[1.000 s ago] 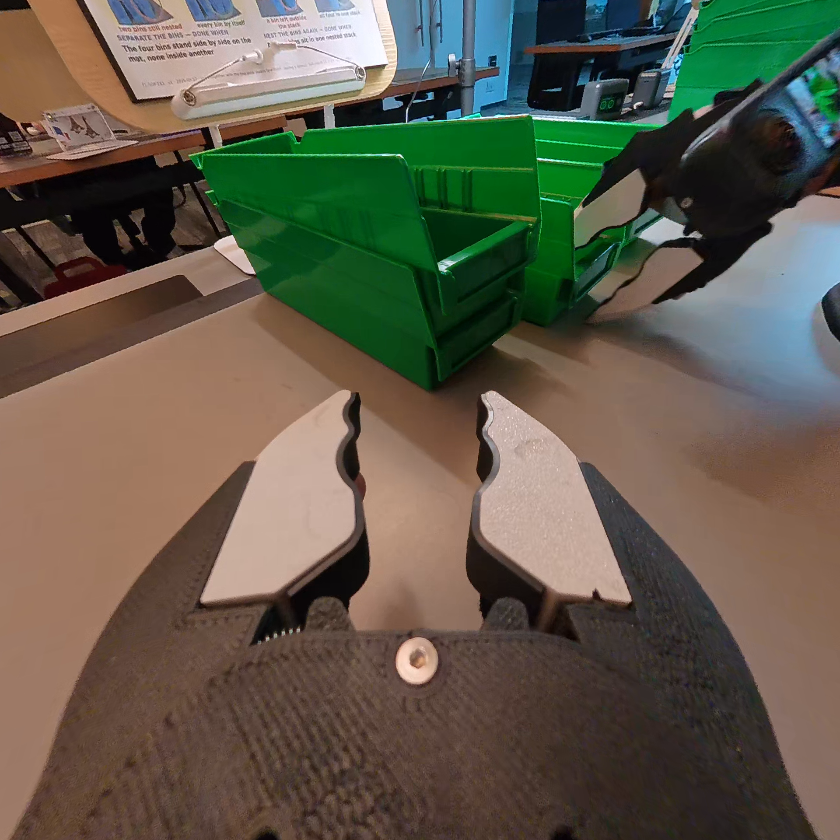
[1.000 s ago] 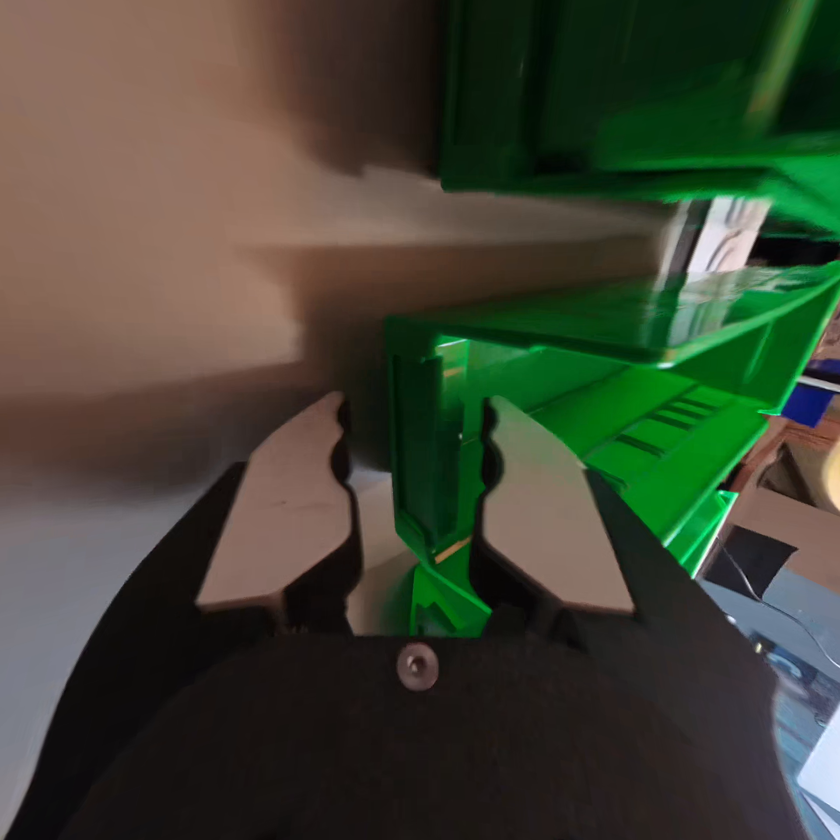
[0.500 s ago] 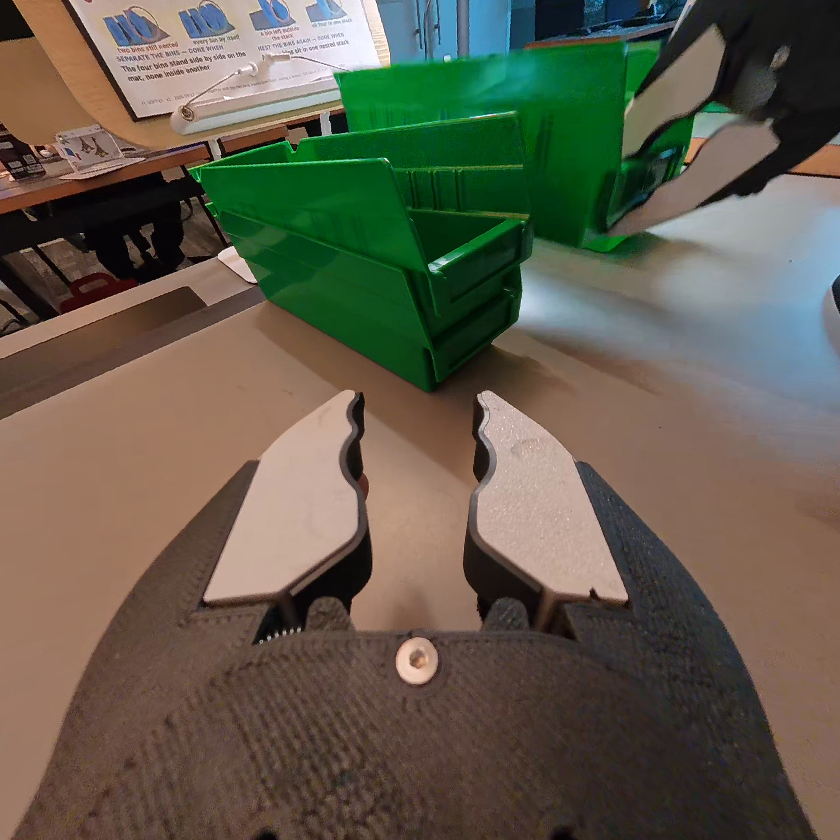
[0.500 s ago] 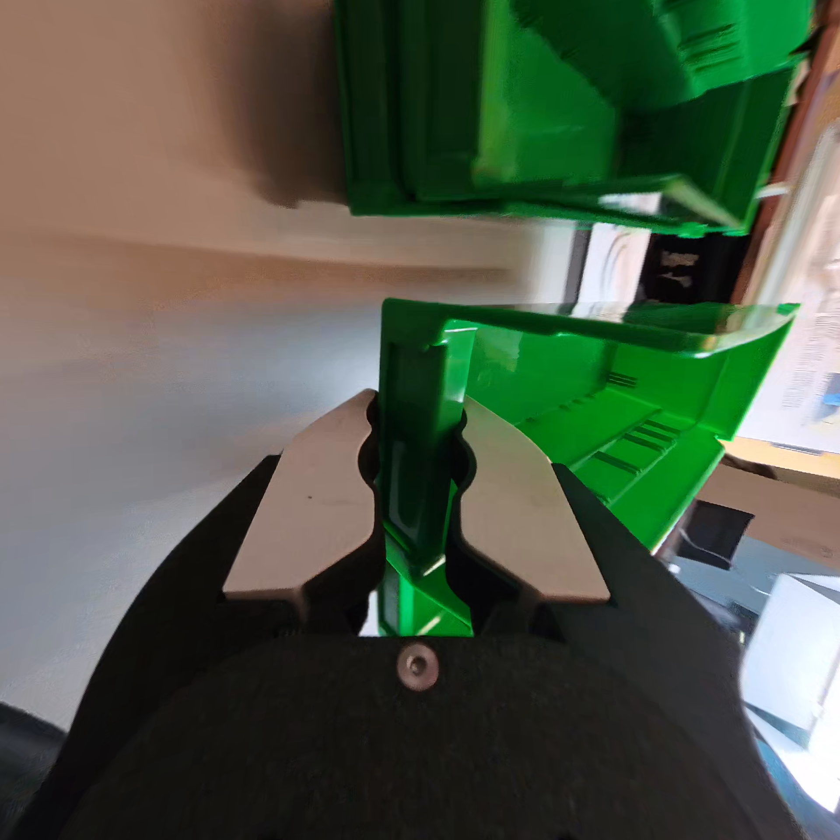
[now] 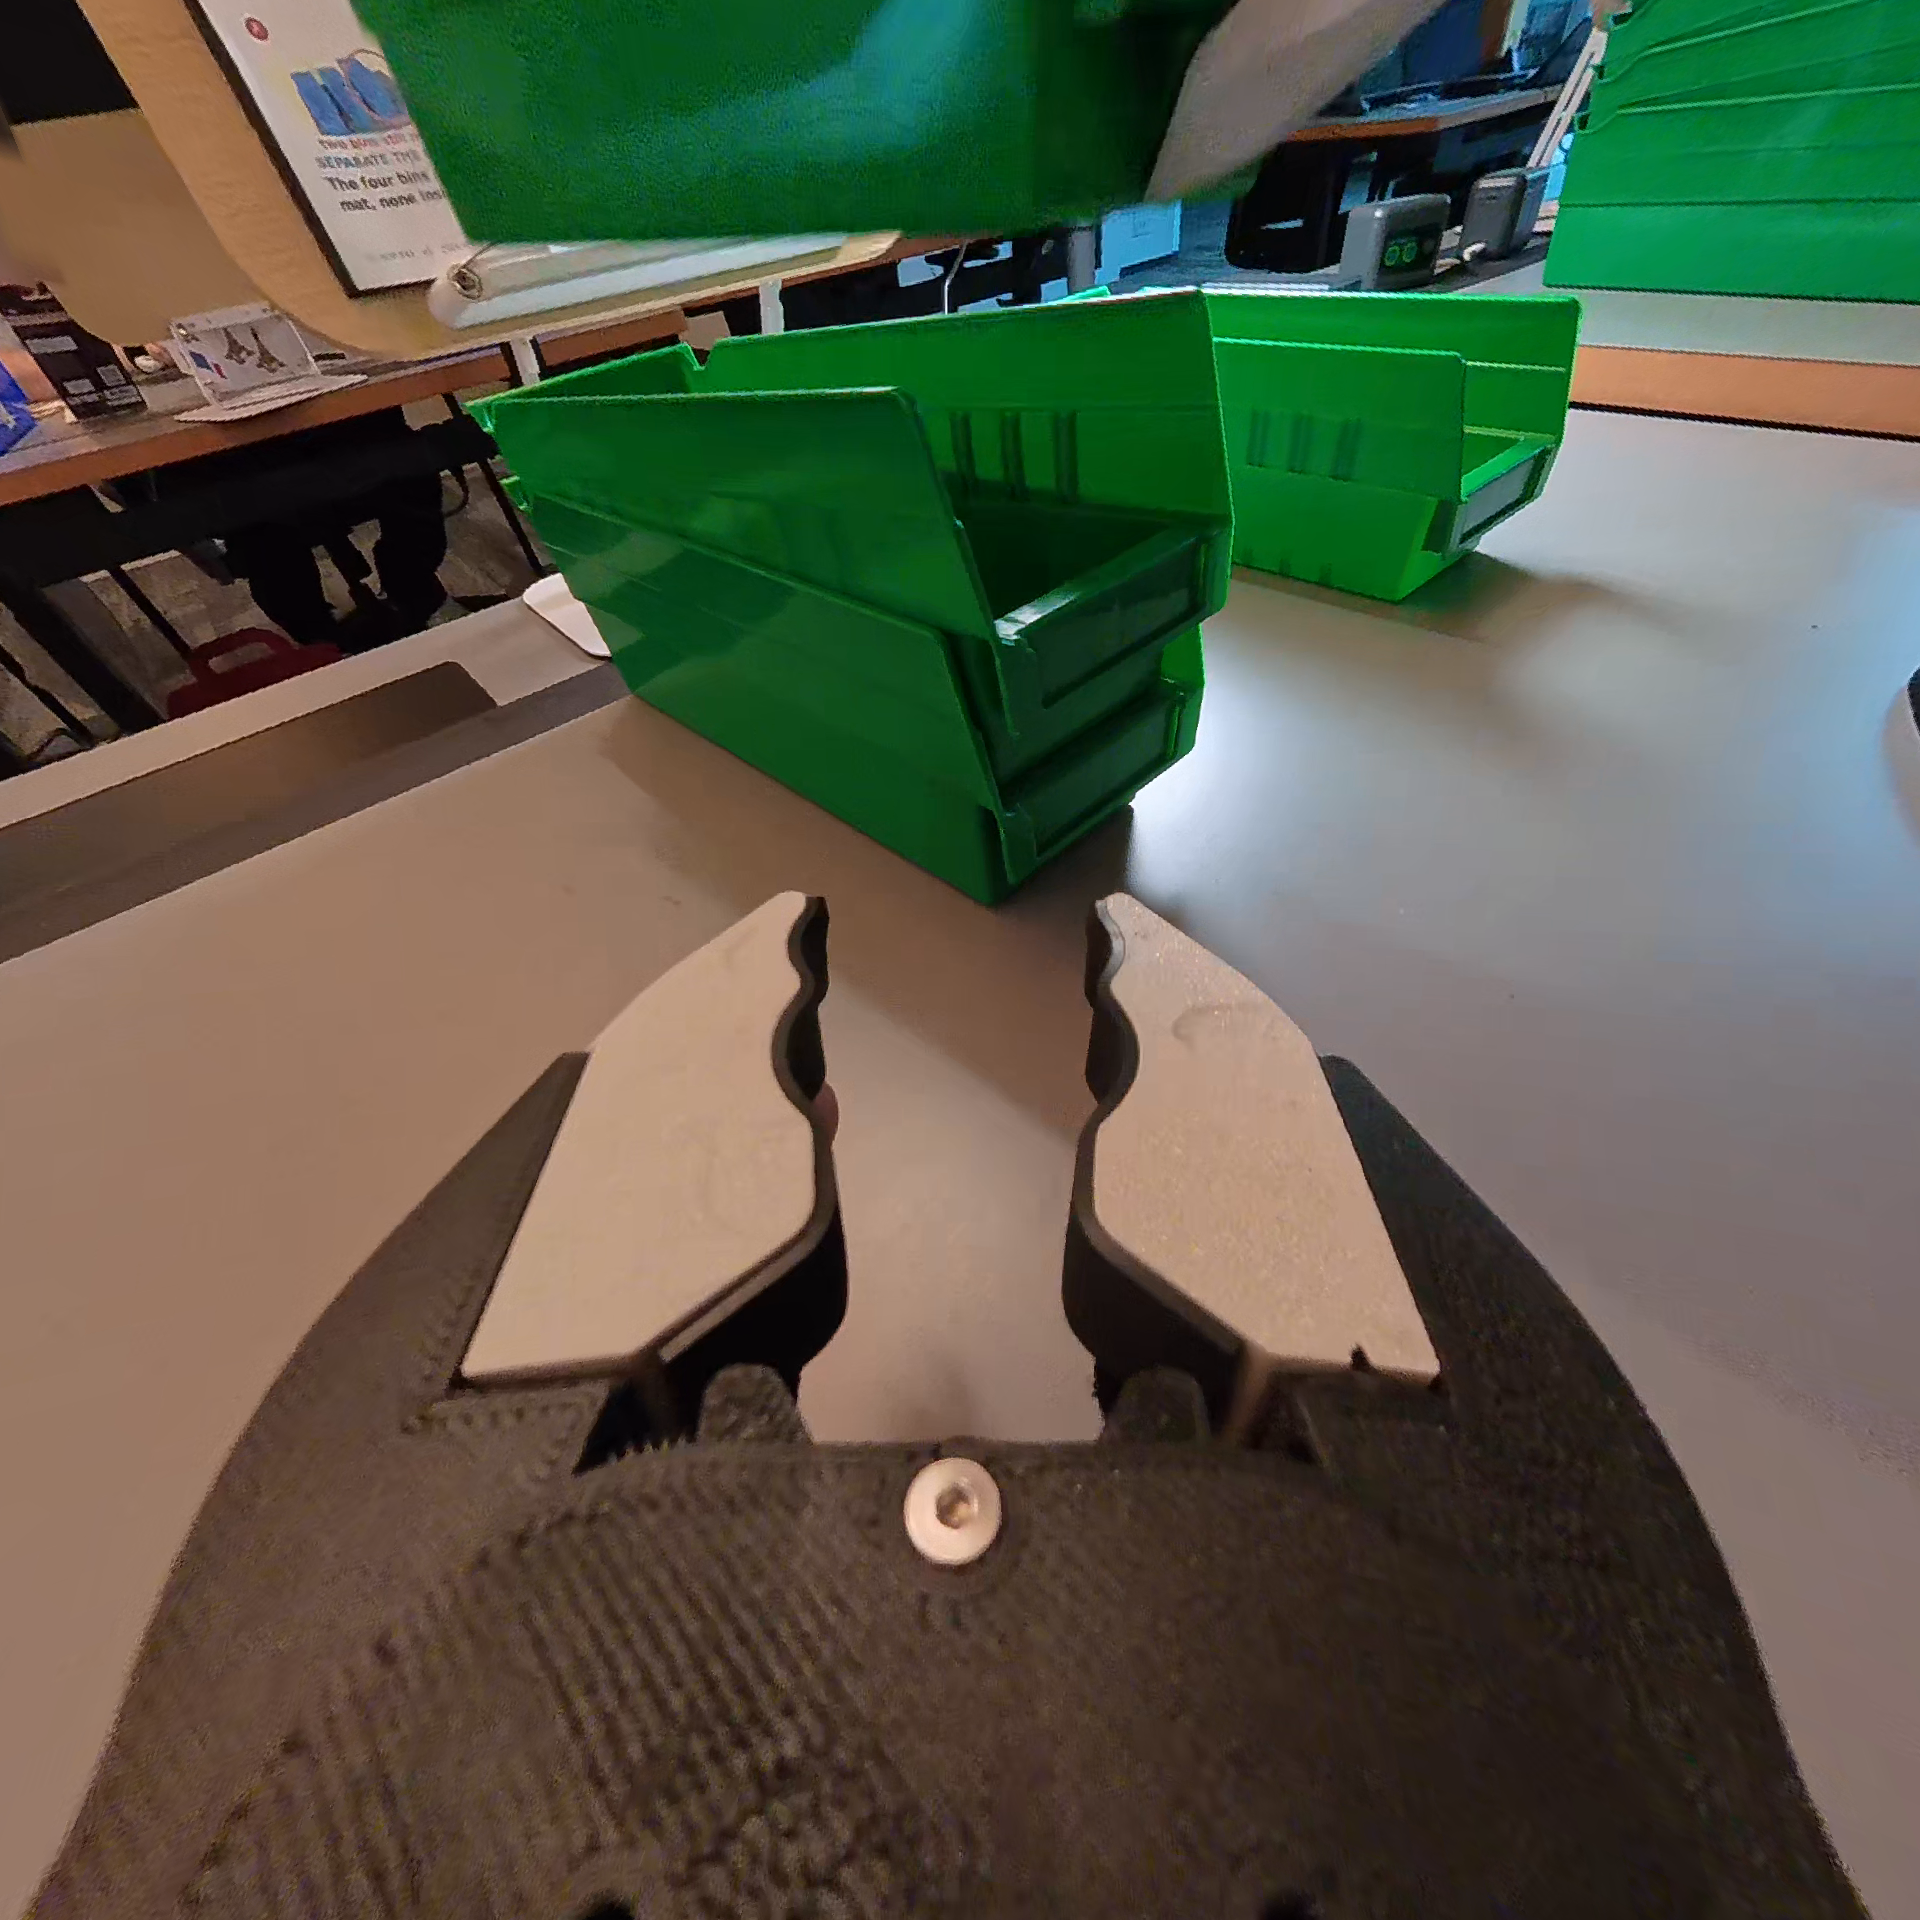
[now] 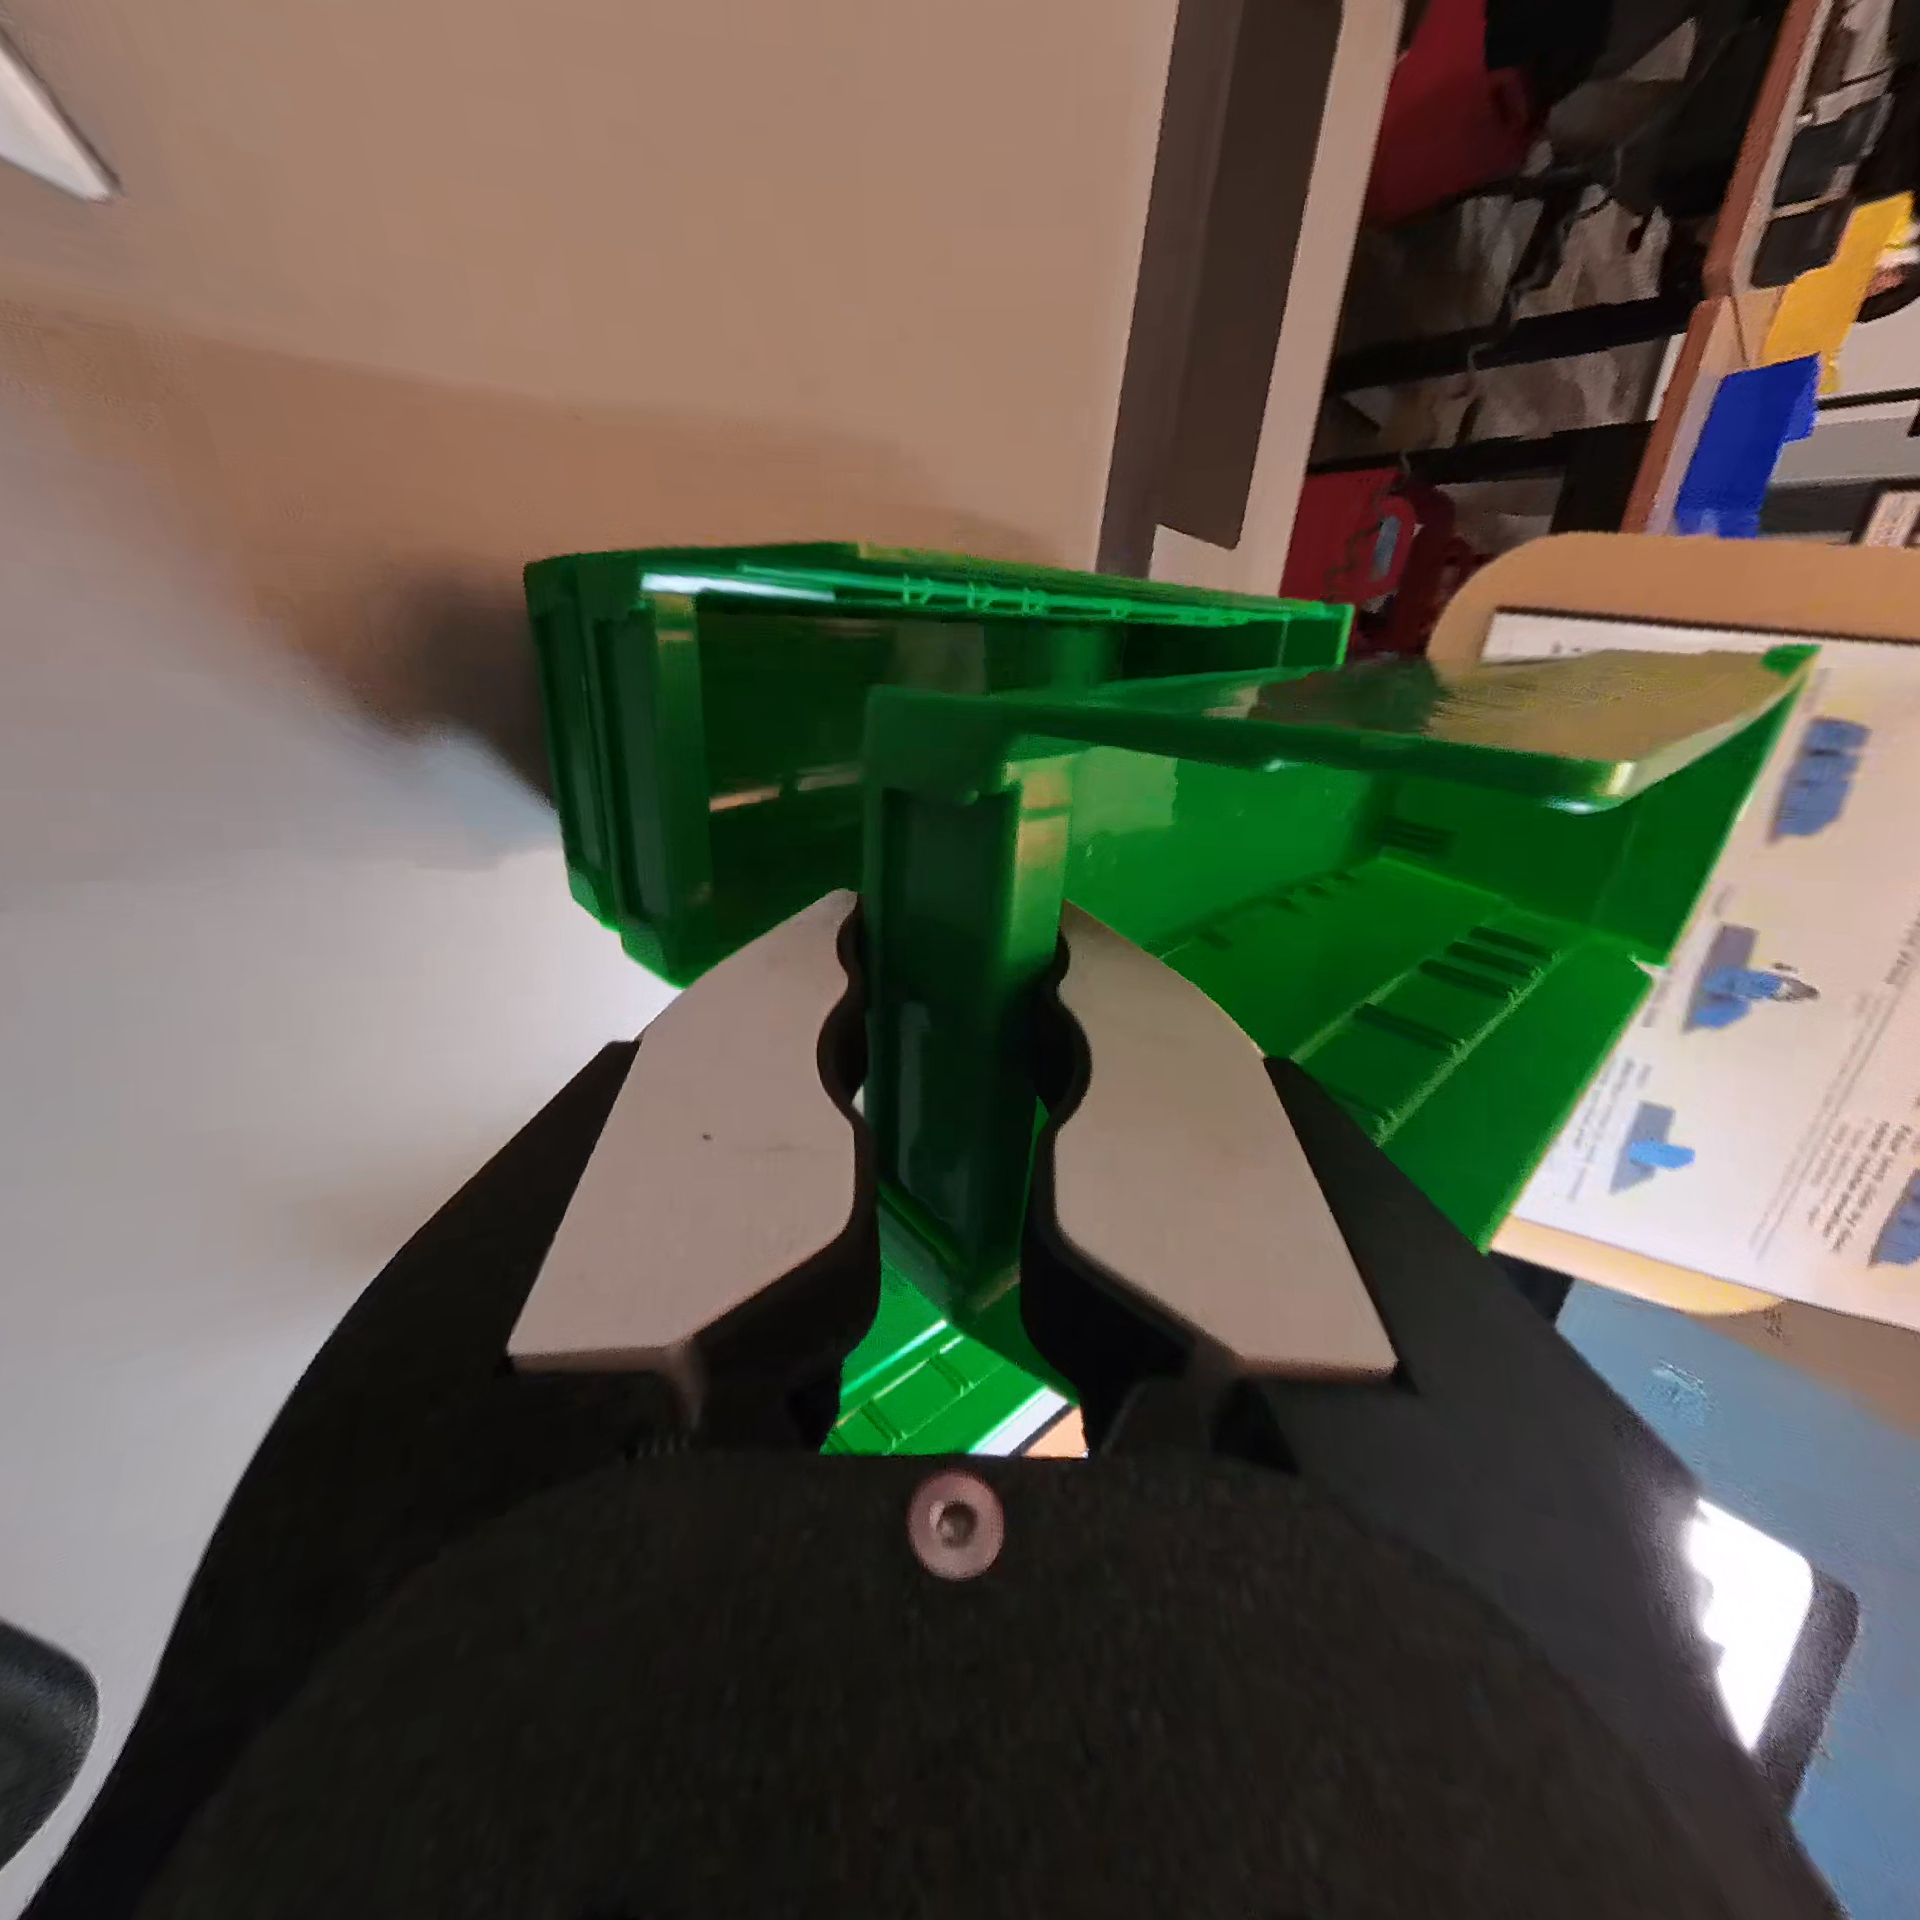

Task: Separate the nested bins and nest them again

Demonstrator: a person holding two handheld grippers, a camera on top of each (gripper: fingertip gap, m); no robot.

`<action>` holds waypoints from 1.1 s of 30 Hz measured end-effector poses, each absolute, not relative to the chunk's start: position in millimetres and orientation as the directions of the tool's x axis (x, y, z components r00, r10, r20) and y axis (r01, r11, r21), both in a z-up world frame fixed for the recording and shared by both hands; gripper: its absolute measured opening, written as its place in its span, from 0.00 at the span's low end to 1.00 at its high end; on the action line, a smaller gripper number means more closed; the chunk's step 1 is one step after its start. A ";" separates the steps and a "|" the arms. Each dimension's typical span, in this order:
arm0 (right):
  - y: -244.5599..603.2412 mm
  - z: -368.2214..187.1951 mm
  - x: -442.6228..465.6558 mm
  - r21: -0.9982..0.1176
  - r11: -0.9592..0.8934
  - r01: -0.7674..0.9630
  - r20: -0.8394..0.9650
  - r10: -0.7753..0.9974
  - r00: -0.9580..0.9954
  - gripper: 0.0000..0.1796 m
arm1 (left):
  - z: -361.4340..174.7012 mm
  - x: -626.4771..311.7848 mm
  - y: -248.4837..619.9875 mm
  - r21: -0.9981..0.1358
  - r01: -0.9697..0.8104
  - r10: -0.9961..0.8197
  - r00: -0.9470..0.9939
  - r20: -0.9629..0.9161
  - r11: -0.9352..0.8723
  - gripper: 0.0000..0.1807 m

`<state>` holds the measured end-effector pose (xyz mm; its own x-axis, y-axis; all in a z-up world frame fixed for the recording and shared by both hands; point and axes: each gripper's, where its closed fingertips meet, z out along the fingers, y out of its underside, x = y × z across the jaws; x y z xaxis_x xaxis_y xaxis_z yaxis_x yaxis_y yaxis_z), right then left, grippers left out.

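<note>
Green lifted bin (image 5: 790, 114), blurred, cropped

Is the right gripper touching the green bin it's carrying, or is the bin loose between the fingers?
Touching. The right wrist view shows the right gripper with both fingers pressed against the front lip of the lifted green bin, no gap either side.

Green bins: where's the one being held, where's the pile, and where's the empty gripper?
Held bin (image 6: 945, 1039), right wrist view, front lip between the fingers.
Pile (image 5: 831, 634), left wrist view, side wall.
Left gripper (image 5: 956, 935), left wrist view, gap between fingertips.
</note>
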<state>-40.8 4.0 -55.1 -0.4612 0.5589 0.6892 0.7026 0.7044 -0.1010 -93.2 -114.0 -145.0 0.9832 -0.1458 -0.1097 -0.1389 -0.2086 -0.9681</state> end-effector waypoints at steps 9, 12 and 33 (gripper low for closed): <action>9.0 -110.3 -57.9 -0.031 0.684 0.728 0.611 0.590 -0.528 0.17 | -141.5 -94.2 -115.6 -0.972 -0.130 -0.137 0.985 -0.104 -0.197 0.27; 5.4 -120.3 -58.3 -0.028 0.694 0.719 0.604 0.585 -0.541 0.17 | -141.6 -93.9 -115.6 -0.972 -0.129 -0.139 0.985 -0.102 -0.198 0.27; 66.6 -75.4 105.3 -0.327 0.493 0.806 0.581 0.778 -0.239 0.31 | -140.8 -91.5 -115.8 -0.974 -0.112 -0.149 0.985 -0.083 -0.198 0.28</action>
